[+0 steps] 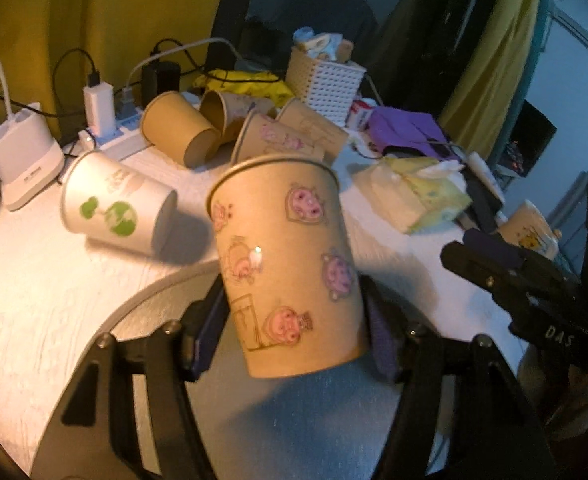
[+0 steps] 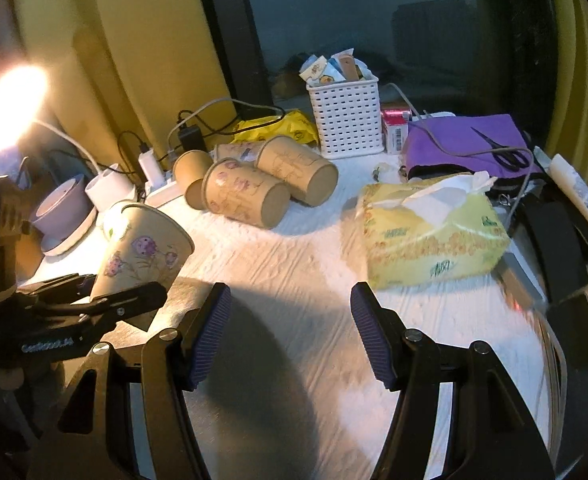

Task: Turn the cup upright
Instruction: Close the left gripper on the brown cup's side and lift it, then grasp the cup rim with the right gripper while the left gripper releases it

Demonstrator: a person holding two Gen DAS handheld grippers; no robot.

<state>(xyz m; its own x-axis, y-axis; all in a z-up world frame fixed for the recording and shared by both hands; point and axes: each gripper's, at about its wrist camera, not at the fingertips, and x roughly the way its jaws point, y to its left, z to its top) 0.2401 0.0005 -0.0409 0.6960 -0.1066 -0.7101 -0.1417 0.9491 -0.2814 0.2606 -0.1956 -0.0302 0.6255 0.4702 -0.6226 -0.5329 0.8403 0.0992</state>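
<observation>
My left gripper is shut on a tan paper cup with pink and purple cartoon prints, gripped near its base, rim up and tilted a little, held above a grey round mat. The same cup shows at the left of the right wrist view, held in the left gripper. My right gripper is open and empty above the white table. A white cup with green print lies on its side. Several tan cups lie on their sides behind.
A yellow tissue pack sits right of centre. A white basket, purple cloth with scissors, power strip with chargers, a lamp base and cables crowd the back. A dark object lies at the right edge.
</observation>
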